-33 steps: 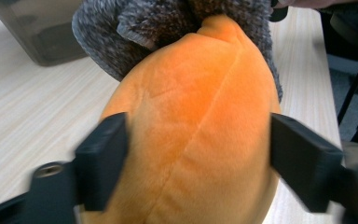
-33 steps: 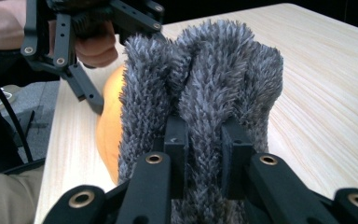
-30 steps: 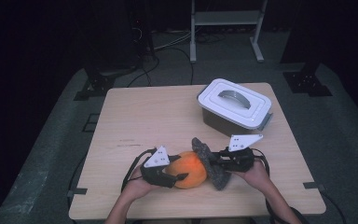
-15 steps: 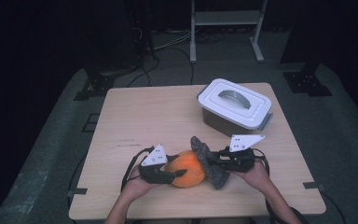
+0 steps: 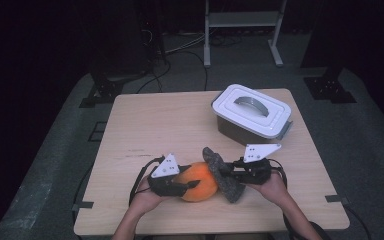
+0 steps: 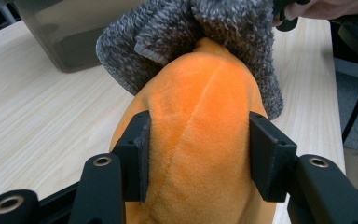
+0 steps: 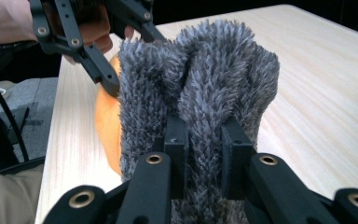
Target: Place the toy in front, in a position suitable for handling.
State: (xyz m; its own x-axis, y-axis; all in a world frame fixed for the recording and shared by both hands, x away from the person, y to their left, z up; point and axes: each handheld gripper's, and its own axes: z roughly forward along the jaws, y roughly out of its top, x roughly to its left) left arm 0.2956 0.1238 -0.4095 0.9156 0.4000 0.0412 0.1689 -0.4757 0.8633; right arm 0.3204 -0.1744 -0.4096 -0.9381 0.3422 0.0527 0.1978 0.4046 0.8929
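Dark room, pale table: left gripper clamps the orange plush, right gripper pinches grey fleece at its three o'clock. Pull apart slowly, steady grip.

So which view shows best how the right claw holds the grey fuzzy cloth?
The right gripper view: the right claw pinches a fold of the grey fuzzy cloth up close. The high view shows the cloth from afar; the left gripper view shows it draped over the orange plush.

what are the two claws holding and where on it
The left claw clamps the round orange plush body across its sides. The right claw pinches a fold of the shaggy grey fabric cap at its end.
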